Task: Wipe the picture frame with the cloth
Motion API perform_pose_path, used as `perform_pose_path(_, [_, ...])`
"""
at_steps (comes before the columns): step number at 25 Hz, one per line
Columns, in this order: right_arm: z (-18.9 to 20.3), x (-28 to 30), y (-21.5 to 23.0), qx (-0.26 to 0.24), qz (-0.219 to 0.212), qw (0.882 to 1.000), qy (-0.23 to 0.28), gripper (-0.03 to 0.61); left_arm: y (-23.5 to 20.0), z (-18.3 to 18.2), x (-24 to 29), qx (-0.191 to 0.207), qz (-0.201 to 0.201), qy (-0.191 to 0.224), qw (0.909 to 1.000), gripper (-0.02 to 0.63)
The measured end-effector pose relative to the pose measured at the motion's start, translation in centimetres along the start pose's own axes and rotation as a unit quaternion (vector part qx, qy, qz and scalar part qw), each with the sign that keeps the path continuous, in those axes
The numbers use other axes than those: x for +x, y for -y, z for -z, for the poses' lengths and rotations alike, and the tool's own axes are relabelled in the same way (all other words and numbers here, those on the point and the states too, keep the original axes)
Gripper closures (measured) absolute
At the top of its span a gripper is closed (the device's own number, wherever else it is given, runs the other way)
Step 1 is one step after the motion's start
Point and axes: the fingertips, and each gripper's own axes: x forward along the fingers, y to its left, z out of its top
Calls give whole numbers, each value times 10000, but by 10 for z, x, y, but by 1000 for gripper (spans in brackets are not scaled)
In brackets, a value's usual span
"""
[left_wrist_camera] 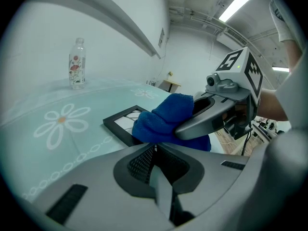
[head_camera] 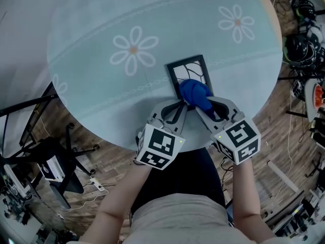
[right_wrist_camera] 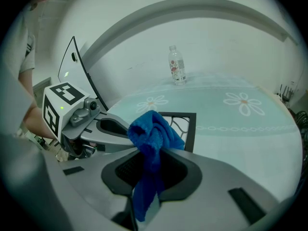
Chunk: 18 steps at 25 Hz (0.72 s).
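Observation:
A black picture frame [head_camera: 189, 73] lies flat on the round table [head_camera: 101, 24], near its front edge. A blue cloth [head_camera: 196, 92] is bunched on the frame's near end. My right gripper [head_camera: 201, 107] is shut on the cloth [right_wrist_camera: 153, 134], which hangs down between its jaws, with the frame [right_wrist_camera: 185, 124] just beyond. My left gripper [head_camera: 183, 105] is shut, its tips close to the frame's near edge, right beside the cloth [left_wrist_camera: 163, 119]. From the left gripper [left_wrist_camera: 154, 150] I see the frame [left_wrist_camera: 120, 122] partly hidden under the cloth, and nothing shows between the jaws.
A clear plastic bottle [left_wrist_camera: 76, 64] stands at the table's far side, also in the right gripper view as bottle [right_wrist_camera: 177, 65]. The daisy-print teal tablecloth [head_camera: 133, 51] covers the table. Black stands [head_camera: 56, 166] and cables [head_camera: 302, 44] sit on the wooden floor around it.

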Motion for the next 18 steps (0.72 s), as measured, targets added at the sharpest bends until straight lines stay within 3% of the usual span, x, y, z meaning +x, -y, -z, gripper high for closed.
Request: perform_pose_path(18, [4,-10,23,-108,53,9997,-220,486,1,-4,4,-4,27,28,10000,588])
